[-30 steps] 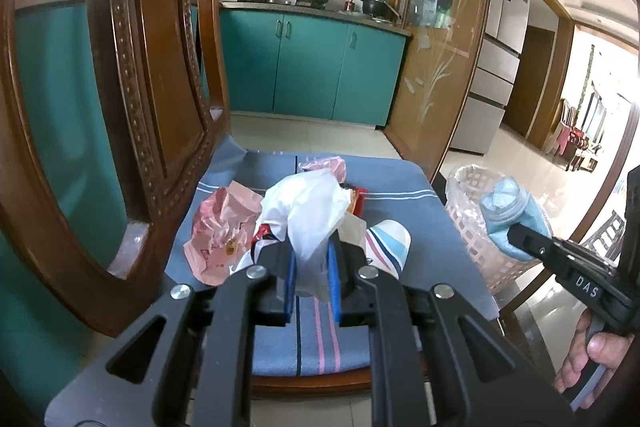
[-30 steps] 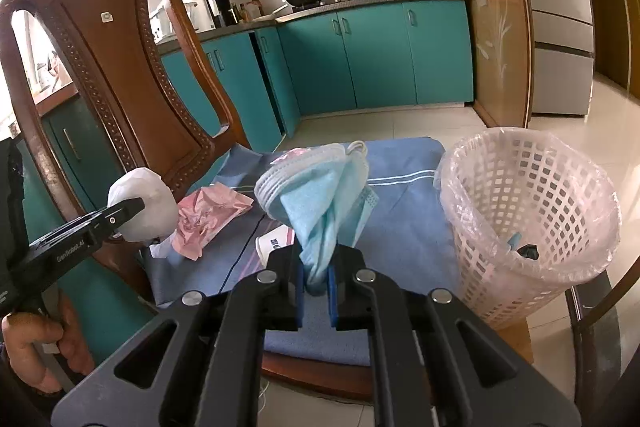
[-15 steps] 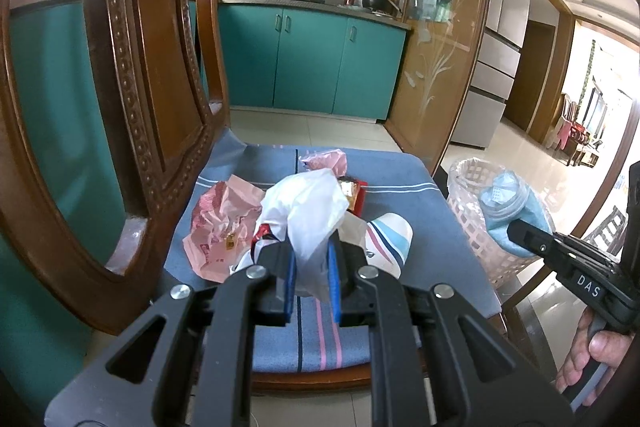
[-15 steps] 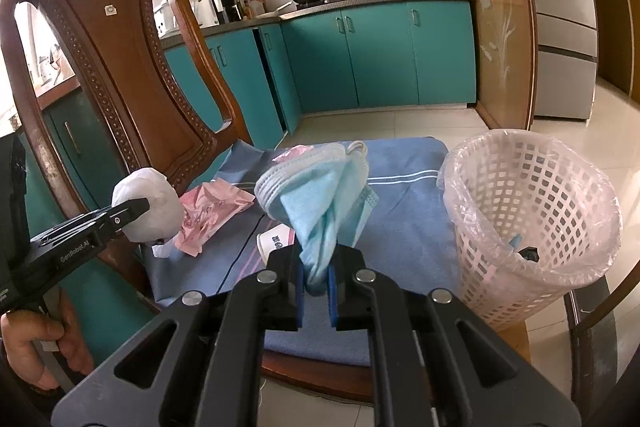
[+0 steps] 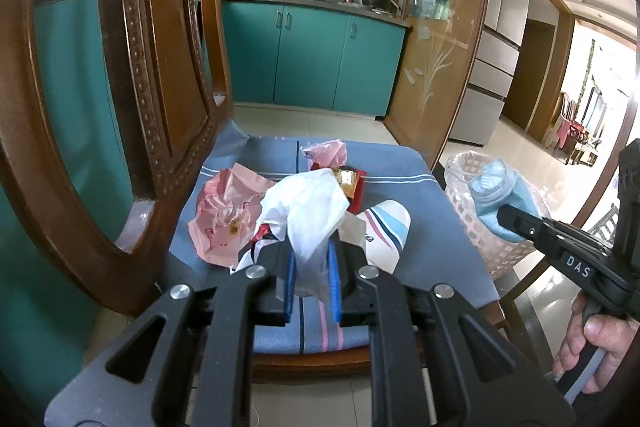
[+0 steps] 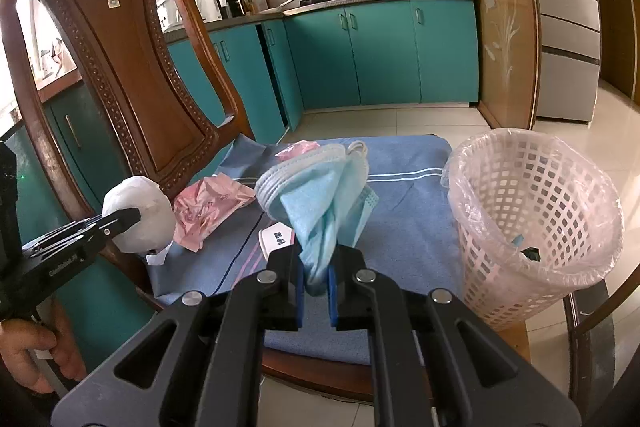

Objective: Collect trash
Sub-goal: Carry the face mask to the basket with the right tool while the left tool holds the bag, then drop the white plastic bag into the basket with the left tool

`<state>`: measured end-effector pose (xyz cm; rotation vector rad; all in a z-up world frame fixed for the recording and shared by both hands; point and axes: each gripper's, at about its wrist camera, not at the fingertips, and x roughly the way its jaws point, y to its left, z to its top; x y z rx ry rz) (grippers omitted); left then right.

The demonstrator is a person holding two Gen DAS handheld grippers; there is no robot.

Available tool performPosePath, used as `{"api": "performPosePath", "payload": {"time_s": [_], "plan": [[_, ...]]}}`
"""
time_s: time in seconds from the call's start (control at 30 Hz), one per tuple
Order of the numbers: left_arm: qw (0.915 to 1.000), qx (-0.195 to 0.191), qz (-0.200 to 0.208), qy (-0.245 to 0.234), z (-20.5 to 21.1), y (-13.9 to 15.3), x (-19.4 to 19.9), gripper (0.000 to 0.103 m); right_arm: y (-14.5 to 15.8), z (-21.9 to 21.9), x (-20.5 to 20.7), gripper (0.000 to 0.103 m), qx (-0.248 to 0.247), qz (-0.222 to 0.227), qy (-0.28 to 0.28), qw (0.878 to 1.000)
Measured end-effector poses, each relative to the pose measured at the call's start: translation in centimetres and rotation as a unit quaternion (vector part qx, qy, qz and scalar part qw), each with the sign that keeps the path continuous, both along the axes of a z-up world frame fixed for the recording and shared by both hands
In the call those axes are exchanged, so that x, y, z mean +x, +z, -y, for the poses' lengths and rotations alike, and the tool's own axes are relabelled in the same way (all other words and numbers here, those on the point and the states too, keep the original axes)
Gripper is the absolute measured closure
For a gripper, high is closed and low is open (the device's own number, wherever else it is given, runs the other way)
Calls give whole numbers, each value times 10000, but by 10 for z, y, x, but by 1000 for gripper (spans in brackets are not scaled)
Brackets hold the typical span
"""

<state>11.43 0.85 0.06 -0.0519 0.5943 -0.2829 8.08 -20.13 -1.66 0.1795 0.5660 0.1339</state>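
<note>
**Both grippers loaded beside the basket**

The left gripper [image 5: 312,277] is clamped nearly closed on a crumpled white tissue [image 5: 308,215]; the right gripper [image 6: 314,285] is pinched tight on a bunch of blue face masks [image 6: 320,199]. Since a second ago both grips are unchanged, and the left camera has drawn slightly back, so more of the chair seat shows.

Only the left view shows the red-and-gold wrapper [image 5: 350,185] and the striped paper cup [image 5: 384,231] behind the tissue, with the masks hanging against the basket [image 5: 480,239]. Only the right view looks into the lined white basket [image 6: 532,227], where small dark scraps lie.

A pink wrapper [image 6: 208,209] lies on the blue cushion [image 6: 408,227] near the carved chair back [image 6: 132,67]. The basket stands just beside the cushion's right edge, with open tiled floor [image 6: 400,121] beyond.
</note>
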Motion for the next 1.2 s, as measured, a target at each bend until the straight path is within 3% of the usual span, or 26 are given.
{"api": "performPosePath", "payload": {"time_s": [0.4,0.5,0.6,0.67,0.7,0.73,0.8,0.87,0.93,1.07,1.2], "plan": [[10000,31,-79,-21,1,-4,3,88,3,6,0,94,-36,58,-86,9999],[9999,51,-88,-16,2,-4,4,88,15,36,3,94,-91,330,-594,9976],[9999,82,-121,-19,2,-7,5,88,16,82,18,93,82,321,-1269,9914],[9998,87,-152,-34,4,-8,6,88,7,113,35,84,120,167,-1673,9857],[9998,92,-154,-39,5,-7,7,88,-1,125,44,62,124,24,-1811,9834],[9998,107,-158,-55,7,-8,7,88,-13,139,54,49,150,-250,-1957,9802],[9997,148,-168,-103,11,-8,8,88,-24,155,55,48,383,-491,-2177,9740],[9996,160,-168,-146,13,-10,8,88,-21,159,44,41,629,-379,-2190,9730],[9994,202,-172,-212,18,-12,8,88,-12,154,28,20,546,-95,-2271,9723],[9981,103,-307,-531,34,-18,13,88,3,151,1,16,730,393,-2437,9663],[9953,129,-341,-902,72,-11,22,88,12,168,-18,11,1000,758,-2865,9498]]}}
